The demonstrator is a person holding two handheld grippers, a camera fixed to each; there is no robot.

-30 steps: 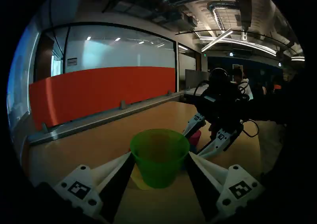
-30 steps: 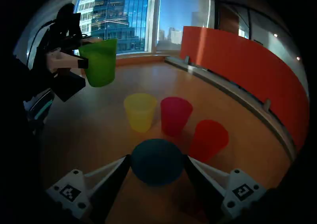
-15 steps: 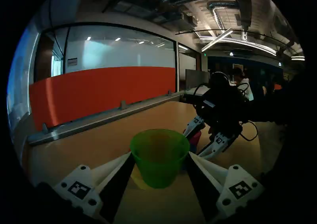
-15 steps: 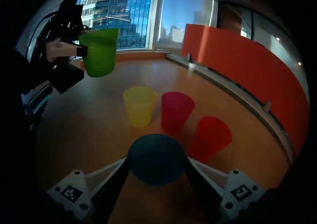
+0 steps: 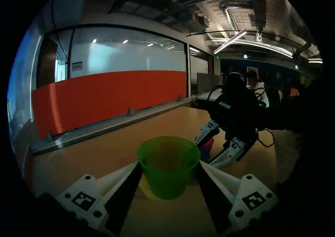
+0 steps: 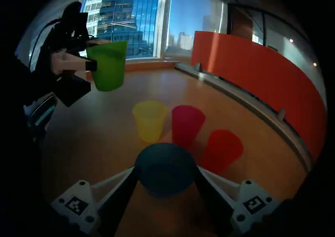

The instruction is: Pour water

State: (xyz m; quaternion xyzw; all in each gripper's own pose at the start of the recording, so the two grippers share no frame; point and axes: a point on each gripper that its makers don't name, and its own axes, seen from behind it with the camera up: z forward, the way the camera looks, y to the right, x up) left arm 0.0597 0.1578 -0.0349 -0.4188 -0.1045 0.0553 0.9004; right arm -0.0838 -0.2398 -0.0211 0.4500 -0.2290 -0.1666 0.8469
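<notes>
I hold the upright green plastic cup (image 5: 168, 172) clenched in the left gripper (image 5: 168, 164), high and well apart from the dark-blue plastic cup (image 6: 164, 175) clenched in the right gripper (image 6: 166, 168).

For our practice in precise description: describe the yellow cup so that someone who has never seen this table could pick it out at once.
On the wooden table beside the orange wall panel, three cups stand in a row. The yellow cup is at the end farthest from the panel, next to the pink cup; it is the only yellow one.
</notes>
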